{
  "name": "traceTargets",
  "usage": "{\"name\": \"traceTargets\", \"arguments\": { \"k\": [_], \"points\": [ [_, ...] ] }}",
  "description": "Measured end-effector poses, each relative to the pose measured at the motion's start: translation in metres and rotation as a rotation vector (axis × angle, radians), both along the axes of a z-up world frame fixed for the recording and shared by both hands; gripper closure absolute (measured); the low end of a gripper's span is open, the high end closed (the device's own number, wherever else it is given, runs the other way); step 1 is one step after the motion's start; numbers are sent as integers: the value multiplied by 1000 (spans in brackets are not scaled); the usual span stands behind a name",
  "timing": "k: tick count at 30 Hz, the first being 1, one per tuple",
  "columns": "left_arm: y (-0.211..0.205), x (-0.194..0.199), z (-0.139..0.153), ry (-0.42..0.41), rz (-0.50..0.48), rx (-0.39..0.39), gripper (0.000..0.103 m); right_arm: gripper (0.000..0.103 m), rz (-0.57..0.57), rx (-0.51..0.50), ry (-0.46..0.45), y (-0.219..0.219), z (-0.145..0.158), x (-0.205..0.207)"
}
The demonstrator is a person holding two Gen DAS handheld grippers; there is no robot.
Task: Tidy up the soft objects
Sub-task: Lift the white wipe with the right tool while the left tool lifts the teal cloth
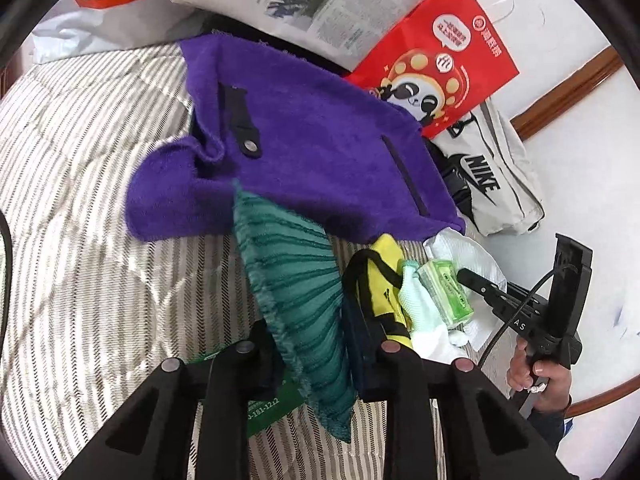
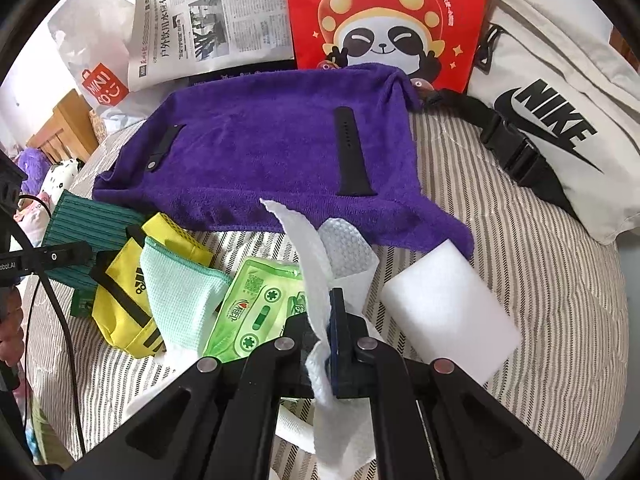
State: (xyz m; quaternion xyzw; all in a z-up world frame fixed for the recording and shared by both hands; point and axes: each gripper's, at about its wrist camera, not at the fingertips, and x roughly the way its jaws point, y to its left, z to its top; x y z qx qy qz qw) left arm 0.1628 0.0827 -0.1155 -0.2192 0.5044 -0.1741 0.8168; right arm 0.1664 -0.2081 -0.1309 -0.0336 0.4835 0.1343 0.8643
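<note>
My left gripper [image 1: 316, 352] is shut on a teal ribbed cloth [image 1: 296, 292], which stands on edge between its fingers next to a yellow pouch [image 1: 384, 280]. In the right wrist view the same left gripper [image 2: 68, 256] sits over the teal cloth [image 2: 92, 232]. My right gripper [image 2: 328, 344] is shut on a white paper towel [image 2: 308, 264] that sticks up between the jaws. A purple towel [image 2: 256, 152] lies spread behind, with two black watch straps [image 2: 352, 152] on it. A mint waffle cloth [image 2: 180, 292] and a green cassette-print packet [image 2: 256, 312] lie between the grippers.
Everything rests on a striped quilt [image 2: 520, 260]. A white foam block [image 2: 448, 308] lies right of my right gripper. A red panda bag [image 2: 384, 20], a white Nike bag [image 2: 552, 120], a newspaper [image 2: 212, 28] and a Miniso bag [image 2: 92, 64] line the back. A hand [image 1: 536, 376] holds the right gripper.
</note>
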Motion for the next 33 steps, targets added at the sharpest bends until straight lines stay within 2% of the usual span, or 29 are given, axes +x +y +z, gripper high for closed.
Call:
{"name": "traceTargets", "arguments": {
  "k": [4, 8, 13, 18, 27, 33],
  "points": [
    [12, -6, 8, -21, 14, 1, 84, 100, -2, -4, -15, 0, 8, -4],
    [15, -5, 10, -28, 15, 33, 84, 100, -3, -24, 11, 1, 0, 2],
    [7, 2, 7, -19, 2, -5, 84, 100, -14, -52, 39, 1, -10, 12],
    [4, 3, 5, -21, 3, -21, 84, 100, -33, -27, 12, -5, -7, 11],
    [7, -13, 29, -96, 16, 98, 85, 101, -29, -24, -56, 2, 9, -9],
    [15, -25, 47, -137, 41, 122, 85, 101, -39, -6, -112, 9, 28, -16]
  ]
}}
